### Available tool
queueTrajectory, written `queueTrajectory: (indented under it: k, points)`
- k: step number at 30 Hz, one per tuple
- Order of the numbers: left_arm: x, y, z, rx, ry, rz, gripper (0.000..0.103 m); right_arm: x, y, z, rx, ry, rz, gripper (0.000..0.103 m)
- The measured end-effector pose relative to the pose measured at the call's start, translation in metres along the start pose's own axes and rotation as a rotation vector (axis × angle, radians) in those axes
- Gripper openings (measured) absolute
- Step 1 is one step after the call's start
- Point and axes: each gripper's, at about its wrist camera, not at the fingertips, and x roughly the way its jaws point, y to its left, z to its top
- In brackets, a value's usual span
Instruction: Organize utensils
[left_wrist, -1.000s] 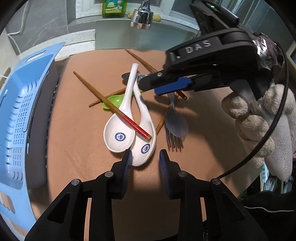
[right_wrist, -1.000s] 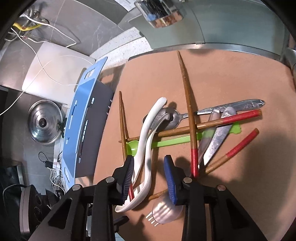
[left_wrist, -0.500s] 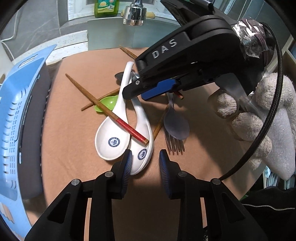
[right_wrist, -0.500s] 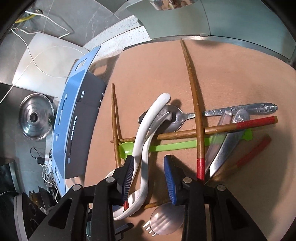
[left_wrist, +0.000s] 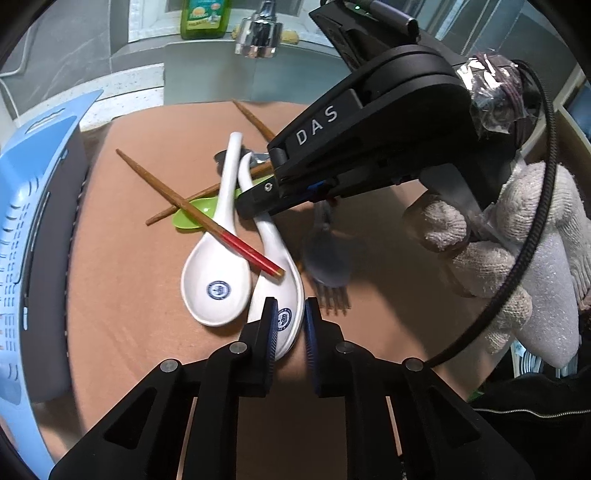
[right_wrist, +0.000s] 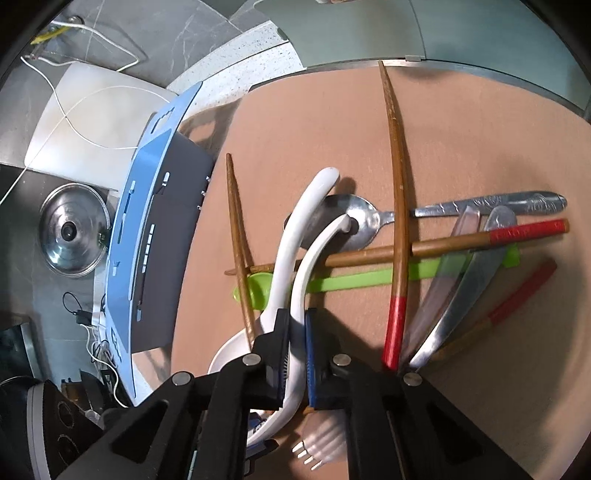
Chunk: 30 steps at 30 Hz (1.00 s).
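Both pairs of jaws have drawn in since a second ago, each onto the same white ceramic spoon (left_wrist: 275, 254) — the nearer of the two soup spoons, lying at the centre of the tan mat (left_wrist: 122, 302). The left gripper (left_wrist: 290, 325) is closing over that spoon's bowl, its pads at either side of the rim at 6 o'clock in its own view, with the blue emblem showing between them; it looks pinched, though the jaws are not yet settled. The right gripper (right_wrist: 295, 354), carried by a gloved hand (left_wrist: 491, 254), is pressed nearly together on the thin handle, which runs up between its pads in the right wrist view. Gripping both ends seems sensible, because a red-tipped chopstick (left_wrist: 207, 221) lies across both bowls and would likely be flung off if the spoon were levered from one end. The second white spoon (left_wrist: 218, 273) rests touching the first, at its 9 o'clock side, over a green plastic spoon (right_wrist: 351, 282). Toward 3 o'clock in the right wrist view lies a crossed heap: a metal spoon (right_wrist: 369, 218), more chopsticks (right_wrist: 399, 206) and a fork (left_wrist: 328, 269). A blue perforated basket (left_wrist: 33, 206) stands at 9 o'clock beside the mat, probably the place these are meant to go — nothing can be seen in it yet
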Motion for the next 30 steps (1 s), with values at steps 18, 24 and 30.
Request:
queueTrajectory:
  k: [18, 24, 30]
  points:
    - [-0.018, -0.027, 0.002, 0.094, -0.049, -0.053, 0.012, -0.058, -0.007, -0.034, 0.060, -0.106, 0.039, 0.008]
    - [-0.044, -0.020, 0.003, 0.110, -0.099, -0.013, 0.012, -0.073, 0.022, -0.027, 0.023, -0.150, 0.057, 0.008]
    - [-0.079, 0.012, 0.004, 0.091, -0.155, 0.057, 0.012, -0.068, 0.078, -0.012, -0.052, -0.173, 0.086, 0.008]
